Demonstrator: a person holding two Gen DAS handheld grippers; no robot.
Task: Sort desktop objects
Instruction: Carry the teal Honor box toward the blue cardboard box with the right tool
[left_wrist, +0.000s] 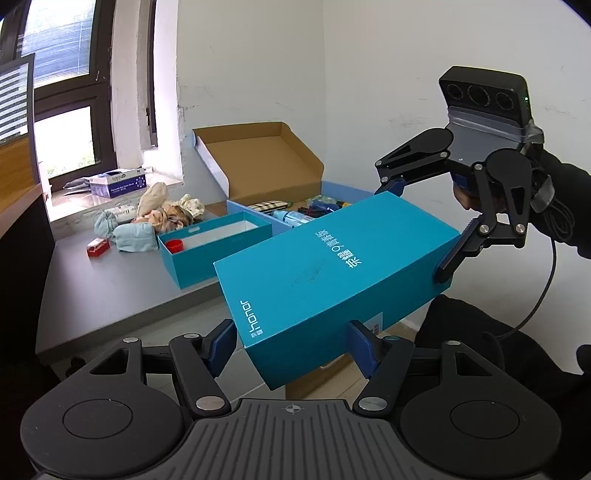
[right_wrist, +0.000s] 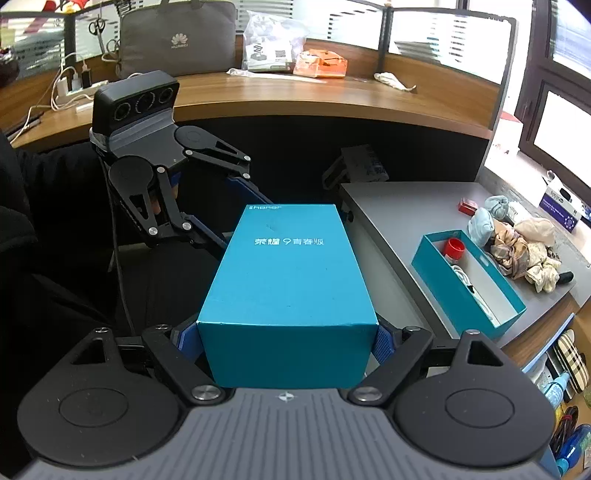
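A teal phone-box lid (left_wrist: 325, 269) printed "honor" is held in the air off the grey table's near edge. My right gripper (right_wrist: 286, 341) is shut on its near end (right_wrist: 288, 295); in the left wrist view it (left_wrist: 421, 225) grips the far end. My left gripper (left_wrist: 291, 350) is open; its right pad touches the lid's side and its left pad stands apart. In the right wrist view it (right_wrist: 229, 214) sits at the lid's far left corner. The open teal box base (left_wrist: 210, 251) stands on the table and holds a red cap (right_wrist: 453, 248) and a white cable.
A pile of cloths (left_wrist: 162, 218) and a small red item (left_wrist: 98, 246) lie on the grey table (left_wrist: 110, 295). An open cardboard box (left_wrist: 258, 162) stands behind a blue tray of small items (left_wrist: 306, 214). A curved wooden desk (right_wrist: 332, 96) carries bags.
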